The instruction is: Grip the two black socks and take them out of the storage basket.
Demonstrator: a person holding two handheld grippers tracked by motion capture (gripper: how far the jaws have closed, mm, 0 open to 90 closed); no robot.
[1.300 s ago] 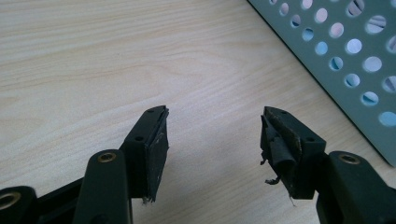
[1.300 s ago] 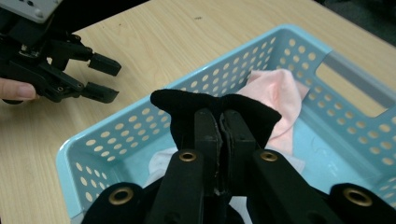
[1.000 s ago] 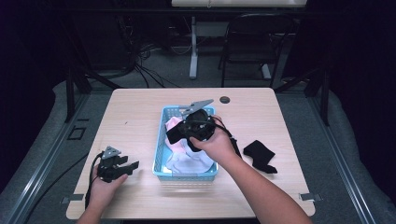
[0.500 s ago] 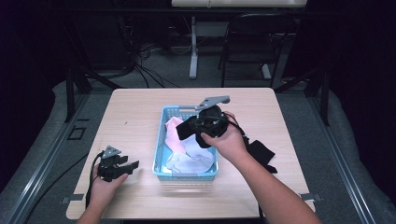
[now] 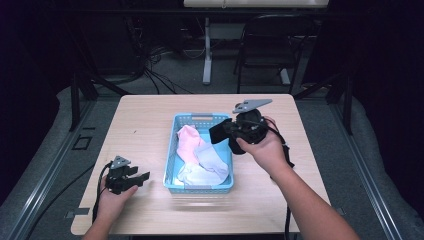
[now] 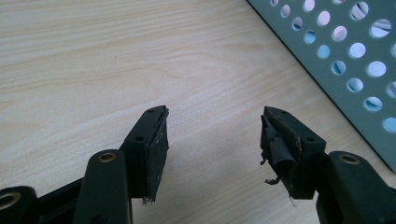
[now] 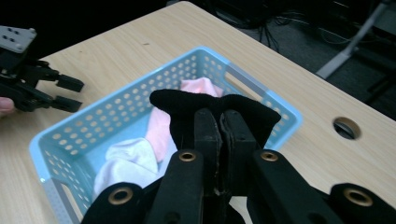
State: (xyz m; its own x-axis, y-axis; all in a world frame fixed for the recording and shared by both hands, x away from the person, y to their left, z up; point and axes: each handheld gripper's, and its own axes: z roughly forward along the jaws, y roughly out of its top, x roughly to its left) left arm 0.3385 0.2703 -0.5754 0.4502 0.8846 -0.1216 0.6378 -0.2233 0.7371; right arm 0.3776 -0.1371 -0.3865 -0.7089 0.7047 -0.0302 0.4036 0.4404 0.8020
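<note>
Spanning the tabletop (image 5: 150,120), a blue basket (image 5: 200,187) of pale socks (image 5: 212,160) sits centered for sorting. The right tool (image 7: 219,122) is clamped on a black sock (image 7: 187,105) above the basket's right rim, apparently carrying it. The left tool (image 6: 212,135) rests on the tabletop beside the basket, jaws wide and empty.

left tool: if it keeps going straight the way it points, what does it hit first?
Probably the blue basket: its perforated side wall crosses the right of the line ahead of the open left tool. Bare table lies in between. Depth is hard to judge.
</note>
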